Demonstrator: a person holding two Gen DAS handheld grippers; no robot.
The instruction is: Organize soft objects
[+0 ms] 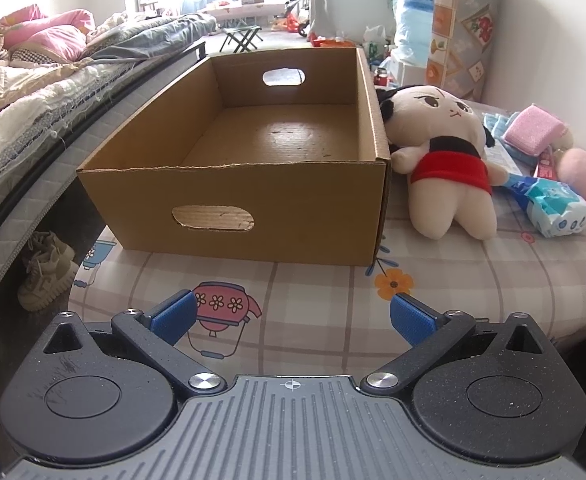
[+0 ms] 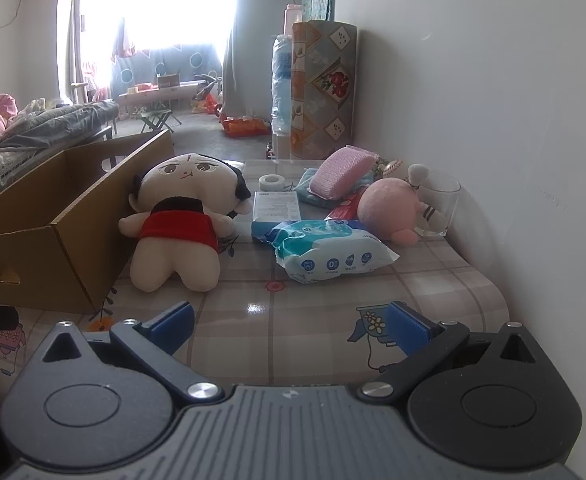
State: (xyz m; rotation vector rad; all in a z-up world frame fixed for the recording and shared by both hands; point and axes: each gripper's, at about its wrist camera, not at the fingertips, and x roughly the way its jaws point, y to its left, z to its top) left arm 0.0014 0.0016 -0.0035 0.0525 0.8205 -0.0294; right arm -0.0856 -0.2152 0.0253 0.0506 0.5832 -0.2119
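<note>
A: Beside the cardboard box (image 1: 229, 184), against its right wall, leans the plush doll (image 2: 181, 220). Has sorting begun?

B: I judge not; the box is empty. Left tongs (image 1: 293, 316) and right tongs (image 2: 289, 326) are both spread, holding nothing.

A: Next?

B: Probably the right tongs reach for the doll, pinching its soft body, then lift it over the box wall.

Daylight is flooding in through the far window (image 2: 165, 4), washing out detail there. A bed (image 1: 33, 92) piled with rumpled bedding is lying along the left. White wall (image 2: 493, 120) is bordering the right; a rolled mat (image 2: 325, 88) is leaning against it.
</note>
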